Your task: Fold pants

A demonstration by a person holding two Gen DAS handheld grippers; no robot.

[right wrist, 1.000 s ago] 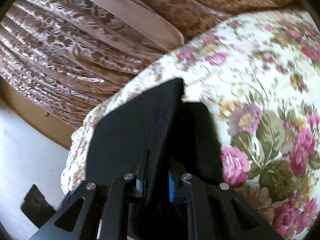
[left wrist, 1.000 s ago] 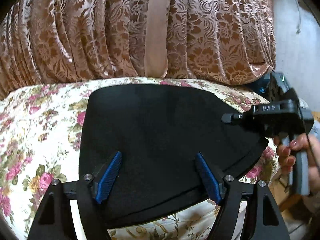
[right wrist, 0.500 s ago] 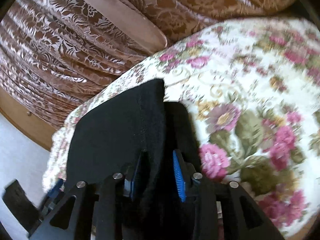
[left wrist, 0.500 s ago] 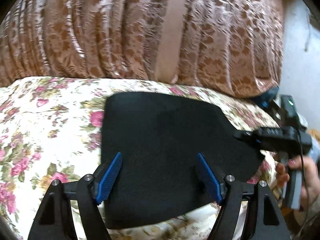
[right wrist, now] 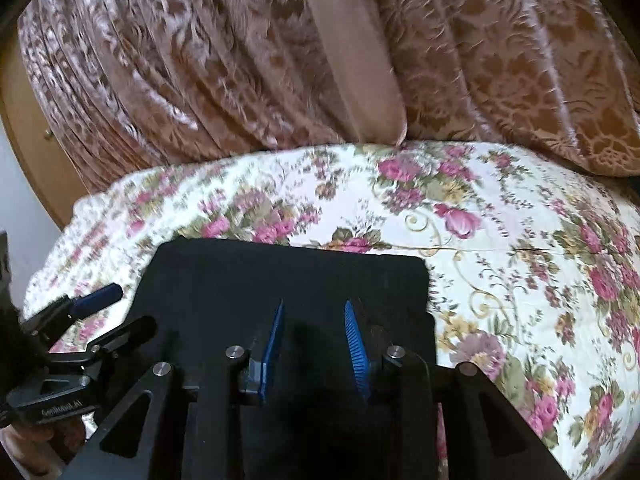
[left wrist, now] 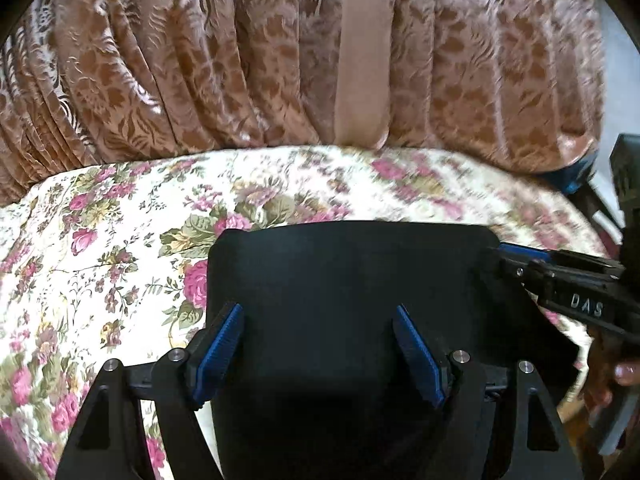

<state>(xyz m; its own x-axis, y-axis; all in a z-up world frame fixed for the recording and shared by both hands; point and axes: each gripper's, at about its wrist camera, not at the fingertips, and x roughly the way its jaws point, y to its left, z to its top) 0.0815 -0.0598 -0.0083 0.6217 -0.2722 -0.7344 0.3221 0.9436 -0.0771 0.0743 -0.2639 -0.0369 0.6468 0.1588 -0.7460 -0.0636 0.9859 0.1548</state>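
Left wrist view: folded black pants lie flat on the bed, near its front edge. Left tongs gape wide above them. Right tongs stand narrowly apart, gripping nothing.

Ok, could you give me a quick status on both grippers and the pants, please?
Left gripper open above the black pants. Right gripper open, nothing pinched. Pants folded flat on the floral bedspread. Nothing in the way.

You see plain black pants on a cream bedspread with pink roses; behind the bedspread, a brown floral-patterned curtain.
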